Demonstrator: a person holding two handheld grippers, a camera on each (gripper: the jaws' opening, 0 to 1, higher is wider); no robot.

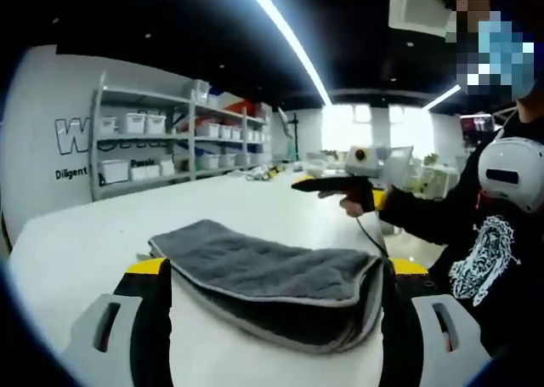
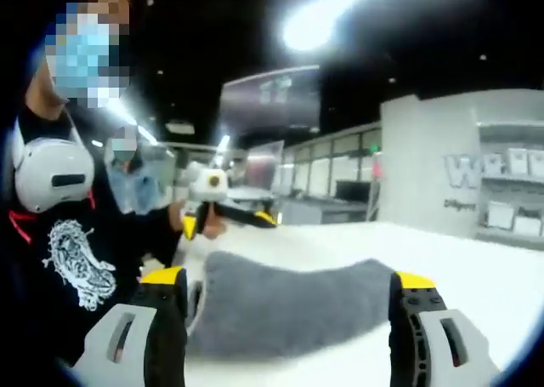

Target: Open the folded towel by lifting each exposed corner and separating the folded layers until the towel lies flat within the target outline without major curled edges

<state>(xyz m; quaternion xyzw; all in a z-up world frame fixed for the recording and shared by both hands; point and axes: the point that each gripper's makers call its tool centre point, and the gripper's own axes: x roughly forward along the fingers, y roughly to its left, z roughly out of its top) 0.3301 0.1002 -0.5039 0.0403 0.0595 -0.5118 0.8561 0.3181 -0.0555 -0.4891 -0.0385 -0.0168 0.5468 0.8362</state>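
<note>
Now the grey towel (image 1: 272,281) looks soft and floppy, so both wide-open grippers, left (image 1: 276,319) and right (image 2: 289,319), should pinch a loose top corner.

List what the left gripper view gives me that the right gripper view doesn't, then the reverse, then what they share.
Left gripper view adds: the gray towel's stacked layer edges facing the camera, and a long ceiling light strip.
Right gripper view adds: the towel's smooth rounded side, and a second person in a light blue top.
Shared: the folded towel on the white table, shelving with white bins, and a person in a black printed top.
</note>
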